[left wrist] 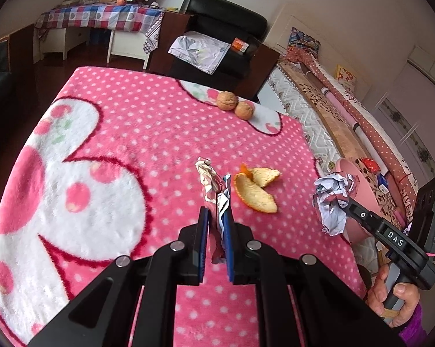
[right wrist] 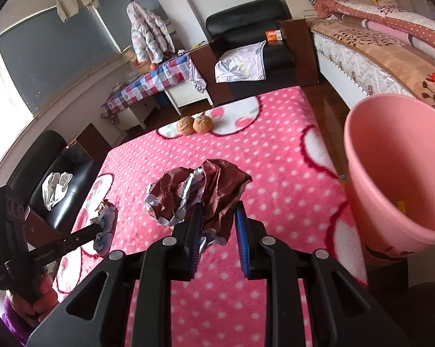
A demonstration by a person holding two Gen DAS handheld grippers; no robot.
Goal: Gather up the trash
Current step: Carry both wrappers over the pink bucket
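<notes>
My left gripper (left wrist: 217, 214) is shut on a crumpled silver foil wrapper (left wrist: 210, 182), held just above the pink dotted blanket (left wrist: 148, 133). Right of it on the blanket lies an orange peel (left wrist: 256, 193). My right gripper (right wrist: 217, 211) is shut on a crumpled paper ball (right wrist: 200, 193), brown and silver on this side, lifted off the blanket. In the left wrist view the same ball (left wrist: 331, 199) hangs at the blanket's right edge, in front of the pink bucket (left wrist: 362, 185). In the right wrist view the bucket (right wrist: 391, 159) stands to the right with its mouth open. The left gripper (right wrist: 100, 228) shows at the far left.
Two walnuts (left wrist: 226, 100) (left wrist: 244, 110) sit near the blanket's far edge. Beyond it stand a black armchair (left wrist: 226, 20) and a checked-cloth table (left wrist: 101, 14). A bed with rolled bedding (right wrist: 376, 46) runs along the right. A person's hand (left wrist: 391, 297) grips the right handle.
</notes>
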